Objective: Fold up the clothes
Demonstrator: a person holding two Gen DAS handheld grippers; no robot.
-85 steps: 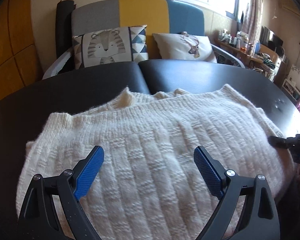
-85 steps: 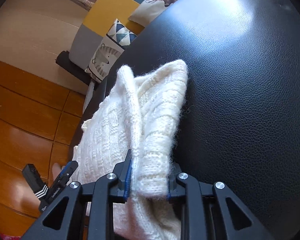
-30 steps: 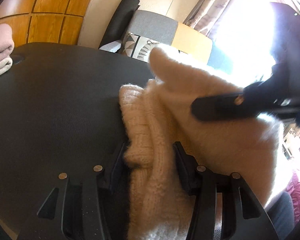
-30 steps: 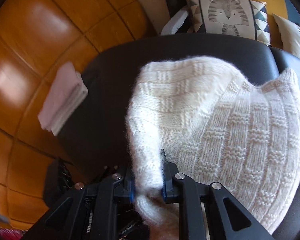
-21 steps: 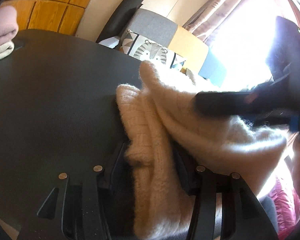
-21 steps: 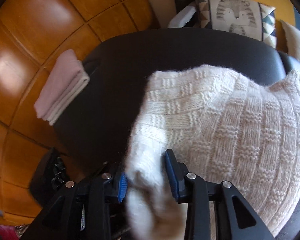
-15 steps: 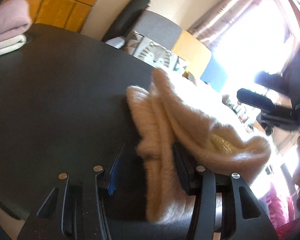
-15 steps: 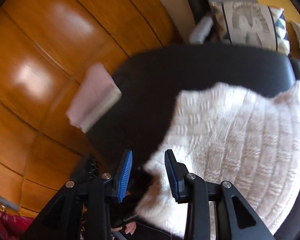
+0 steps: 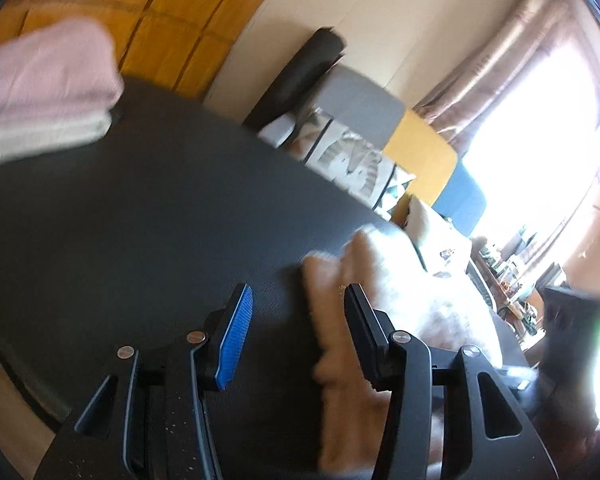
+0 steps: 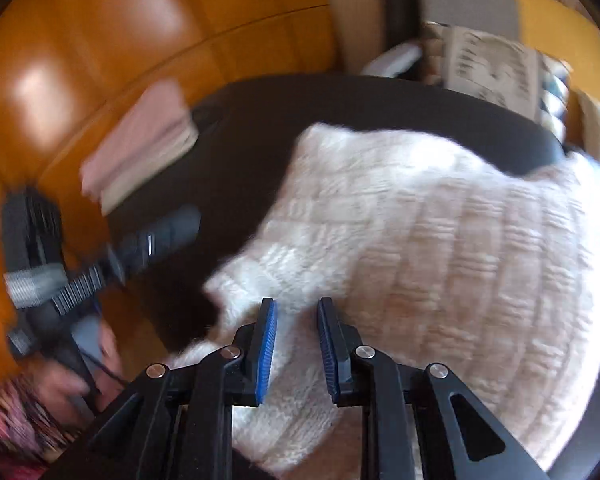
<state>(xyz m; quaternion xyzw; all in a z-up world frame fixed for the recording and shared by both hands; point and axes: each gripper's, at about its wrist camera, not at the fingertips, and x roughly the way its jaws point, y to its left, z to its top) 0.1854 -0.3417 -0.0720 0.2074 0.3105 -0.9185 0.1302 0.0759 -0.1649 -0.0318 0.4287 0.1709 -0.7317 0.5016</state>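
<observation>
Cream sweater (image 10: 440,248) heaped on black surface (image 10: 284,120), centre to right of frame. Right tongs (image 10: 296,344) spread above it, just been narrowing, pinching nothing. Left tongs (image 9: 296,332) spread, sweater edge against one pad only. Folded pink stack (image 9: 40,92) upper left.

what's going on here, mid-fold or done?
Mid-fold, between grasps. A person with two handheld grippers is folding a cream knit sweater on a black table. The right gripper hangs open above the sweater, its jaws just closing with nothing pinched. The left gripper is open too, with the sweater's edge beside its right finger, not clamped. A folded pink and cream stack sits at the table's far edge.
</observation>
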